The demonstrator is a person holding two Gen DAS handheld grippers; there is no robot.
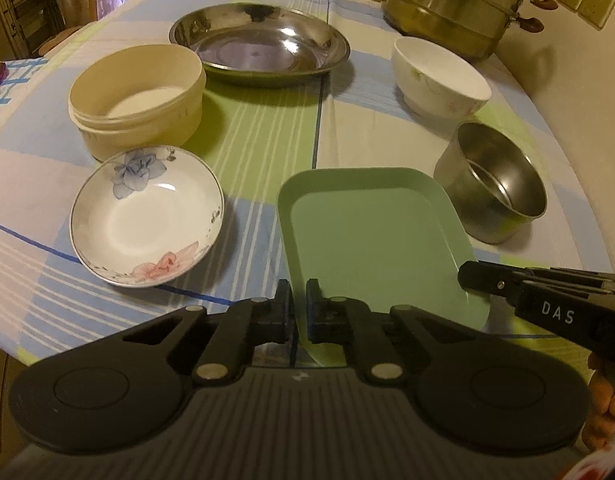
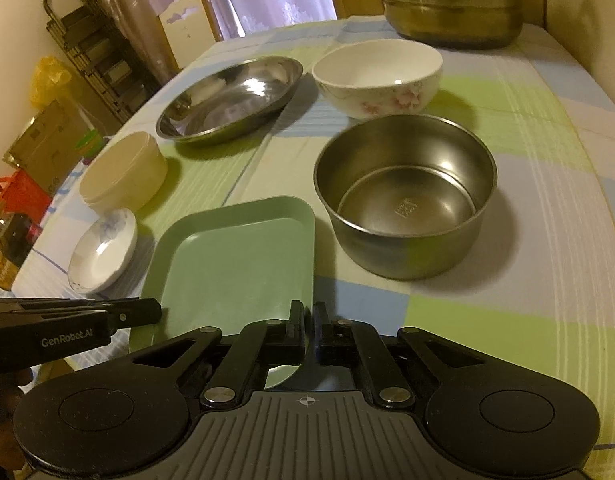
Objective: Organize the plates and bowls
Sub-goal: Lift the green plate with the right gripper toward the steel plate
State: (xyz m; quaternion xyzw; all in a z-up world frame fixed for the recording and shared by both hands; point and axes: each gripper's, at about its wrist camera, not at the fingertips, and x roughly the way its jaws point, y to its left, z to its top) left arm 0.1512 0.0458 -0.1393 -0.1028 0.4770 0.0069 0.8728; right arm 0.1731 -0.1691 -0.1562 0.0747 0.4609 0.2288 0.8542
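The table (image 1: 267, 120), under a striped cloth, carried every dish in the job. A wide steel plate (image 1: 259, 44) lay toward the far edge, with a cream tub (image 1: 137, 96) nearer the left edge and a white flowered bowl (image 1: 439, 76) toward the right. A steel bowl (image 2: 405, 192) stood near the right edge, and a small flowered saucer (image 1: 147, 216) sat in front of the tub on the left. The green rectangular tray (image 1: 371, 232) lay at the near edge, between the saucer and the steel bowl.

The step in hand looked like the pick-up of that tray by both hands at once. The left tool (image 1: 300, 304) was clamped on the tray's near left rim, its jaws pinching the thin edge. The right tool (image 2: 307, 320) was likewise closed on the near right corner, the rim passing between its jaws. Both pointed steeply down and forward from the near edge, side by side.

The next move probably called for an even lift. Both grips should rise together so the tray stays level. It would then have to clear the steel bowl and saucer, which stood just beside it.
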